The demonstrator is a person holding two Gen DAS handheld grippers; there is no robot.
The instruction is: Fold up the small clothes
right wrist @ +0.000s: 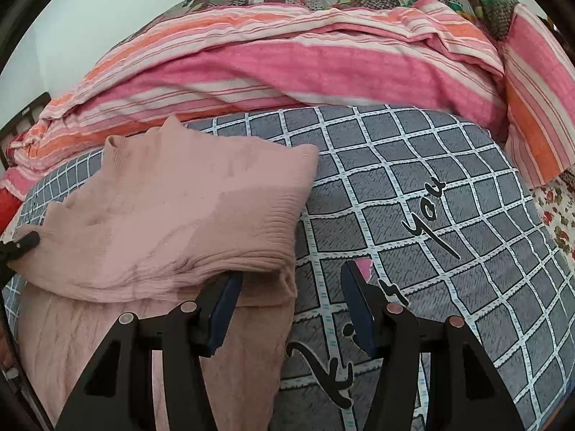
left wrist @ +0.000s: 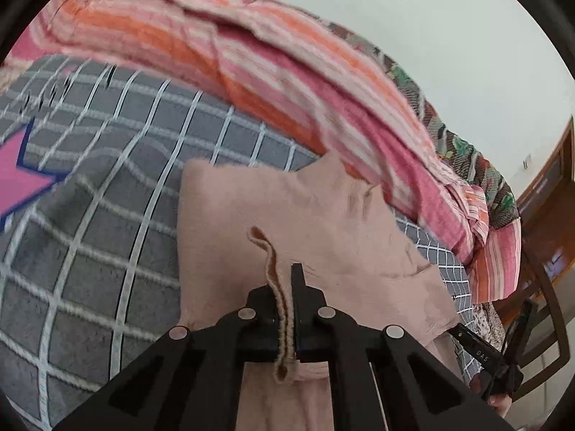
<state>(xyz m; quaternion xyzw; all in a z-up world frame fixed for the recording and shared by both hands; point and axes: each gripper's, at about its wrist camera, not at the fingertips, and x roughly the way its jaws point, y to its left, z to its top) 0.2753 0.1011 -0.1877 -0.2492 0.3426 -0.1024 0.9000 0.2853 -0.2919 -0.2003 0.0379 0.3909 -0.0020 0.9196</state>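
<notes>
The left gripper is pinching the pink garment's hem at lower centre — the right gripper is gaping, straddling the garment's right edge.

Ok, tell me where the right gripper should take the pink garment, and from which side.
Take the pink garment at its folded near corner, by the ribbed edge. Come in level from the open side over the checked sheet: the right gripper already straddles that corner, fingers open, and the layers there are stacked thick enough to pinch.
</notes>
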